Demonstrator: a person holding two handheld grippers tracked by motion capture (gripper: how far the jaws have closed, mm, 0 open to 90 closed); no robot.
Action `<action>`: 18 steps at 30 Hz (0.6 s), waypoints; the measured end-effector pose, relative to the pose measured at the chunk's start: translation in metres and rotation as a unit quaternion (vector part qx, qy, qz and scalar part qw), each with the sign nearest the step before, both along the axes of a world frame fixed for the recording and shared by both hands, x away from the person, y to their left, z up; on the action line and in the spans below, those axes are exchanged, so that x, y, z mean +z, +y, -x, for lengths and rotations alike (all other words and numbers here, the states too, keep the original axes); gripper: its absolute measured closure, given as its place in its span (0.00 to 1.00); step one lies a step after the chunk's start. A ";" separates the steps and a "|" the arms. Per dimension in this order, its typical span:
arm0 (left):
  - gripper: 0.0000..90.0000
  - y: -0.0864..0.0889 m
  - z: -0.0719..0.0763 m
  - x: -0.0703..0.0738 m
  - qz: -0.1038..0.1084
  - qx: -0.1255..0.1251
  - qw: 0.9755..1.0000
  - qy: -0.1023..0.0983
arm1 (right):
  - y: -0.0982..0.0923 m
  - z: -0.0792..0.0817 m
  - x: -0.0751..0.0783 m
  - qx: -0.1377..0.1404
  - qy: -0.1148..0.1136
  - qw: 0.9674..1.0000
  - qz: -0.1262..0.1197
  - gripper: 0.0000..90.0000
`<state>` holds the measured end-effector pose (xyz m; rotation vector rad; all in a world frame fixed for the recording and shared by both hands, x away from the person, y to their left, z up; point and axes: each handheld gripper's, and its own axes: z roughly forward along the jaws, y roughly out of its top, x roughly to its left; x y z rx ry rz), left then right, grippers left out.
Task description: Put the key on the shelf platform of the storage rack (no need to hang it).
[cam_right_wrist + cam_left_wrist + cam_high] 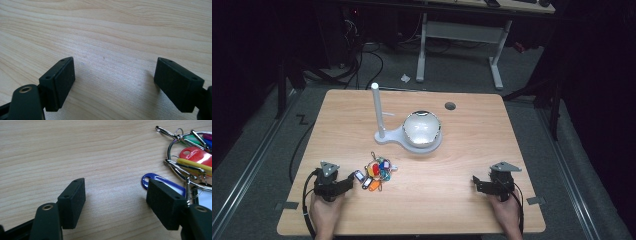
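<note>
Left gripper: near table edge, jaws spread wide, grasping nothing, bare wood between them.
Key bunch: coloured tags on a metal ring, lying just right of the left gripper.
White stand: farther back, mid-table, upright post beside a domed base.
Right gripper: released, jaws apart over bare table.
</note>
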<state>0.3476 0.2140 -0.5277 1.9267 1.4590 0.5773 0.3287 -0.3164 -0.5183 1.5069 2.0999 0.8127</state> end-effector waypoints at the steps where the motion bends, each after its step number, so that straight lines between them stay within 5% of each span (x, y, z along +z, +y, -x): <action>1: 0.35 0.000 0.000 0.000 0.000 0.000 1.000 0.000 | 0.000 0.000 0.000 0.000 0.000 1.000 0.000 0.19; 18: 0.32 -0.001 0.000 0.000 -0.001 -0.002 1.000 0.002 | 0.000 0.000 0.000 0.001 0.000 1.000 0.001 0.19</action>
